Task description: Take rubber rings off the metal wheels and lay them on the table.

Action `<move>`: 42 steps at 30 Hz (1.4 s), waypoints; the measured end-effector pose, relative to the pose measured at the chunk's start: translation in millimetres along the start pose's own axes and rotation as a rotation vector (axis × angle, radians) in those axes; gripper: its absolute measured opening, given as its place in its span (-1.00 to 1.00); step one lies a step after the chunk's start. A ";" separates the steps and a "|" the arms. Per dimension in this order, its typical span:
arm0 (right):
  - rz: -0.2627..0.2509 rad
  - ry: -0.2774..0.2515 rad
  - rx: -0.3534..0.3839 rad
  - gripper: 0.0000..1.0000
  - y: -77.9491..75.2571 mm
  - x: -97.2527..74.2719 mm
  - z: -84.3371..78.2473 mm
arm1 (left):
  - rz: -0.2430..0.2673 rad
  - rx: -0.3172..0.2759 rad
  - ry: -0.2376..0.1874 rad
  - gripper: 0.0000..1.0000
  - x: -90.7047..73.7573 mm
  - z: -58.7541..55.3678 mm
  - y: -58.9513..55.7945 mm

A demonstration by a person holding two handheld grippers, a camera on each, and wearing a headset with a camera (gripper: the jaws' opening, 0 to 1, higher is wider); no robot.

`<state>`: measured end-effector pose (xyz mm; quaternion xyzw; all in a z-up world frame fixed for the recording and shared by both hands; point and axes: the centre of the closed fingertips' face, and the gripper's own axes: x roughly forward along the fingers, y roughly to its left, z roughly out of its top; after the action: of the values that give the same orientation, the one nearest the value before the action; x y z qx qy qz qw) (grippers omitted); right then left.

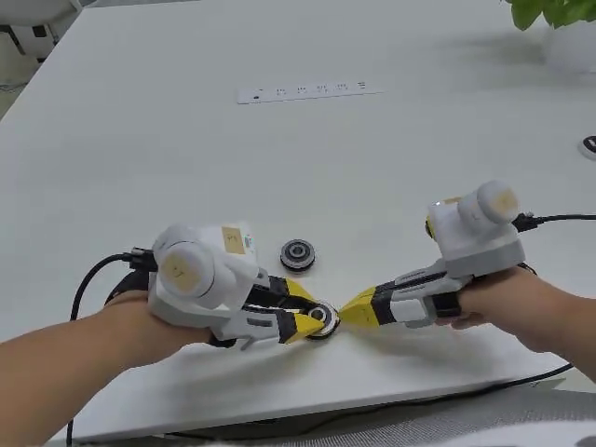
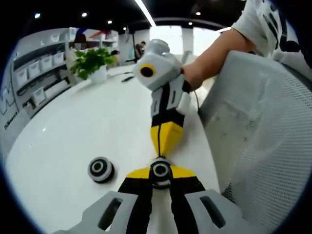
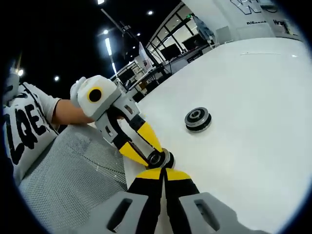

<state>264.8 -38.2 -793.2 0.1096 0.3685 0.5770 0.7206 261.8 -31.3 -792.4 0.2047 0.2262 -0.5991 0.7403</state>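
Observation:
A small metal wheel [image 1: 322,317] with a black rubber ring sits between the yellow fingertips of my left gripper [image 1: 315,318], which is shut on it near the table's front edge. In the left gripper view the wheel [image 2: 160,173] is held in my left gripper [image 2: 160,171]. My right gripper [image 1: 343,308] comes in from the right, its jaws closed to a point on the wheel's rim, pinching the rubber ring [image 3: 168,161]. The right gripper [image 3: 165,170] meets the left one tip to tip. A second ringed wheel [image 1: 297,253] lies flat on the white table [image 1: 186,140], just behind the grippers.
A white strip [image 1: 307,92] lies across the table's far middle. A potted plant [image 1: 549,11] stands at the back right, and a dark object [image 1: 589,145] sits at the right edge. Black cables [image 1: 88,279] trail from both grippers. A mesh chair [image 2: 263,126] is close behind the front edge.

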 end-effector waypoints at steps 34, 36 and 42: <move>0.030 -0.023 0.046 -1.00 4.9 2.6 1.4 | 0.009 0.000 0.007 -0.75 -0.2 -0.2 0.2; 0.032 -0.023 0.024 -1.00 5.8 2.5 1.8 | 0.009 0.000 0.007 -0.75 -0.2 -0.2 0.1; 0.032 -0.016 -0.031 -1.00 7.0 2.8 2.5 | 0.008 -0.001 0.008 -0.75 -0.2 0.1 -0.1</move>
<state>261.3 -32.8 -788.4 0.1087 0.3518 0.5933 0.7158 261.7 -31.1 -792.2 0.2075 0.2285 -0.5951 0.7420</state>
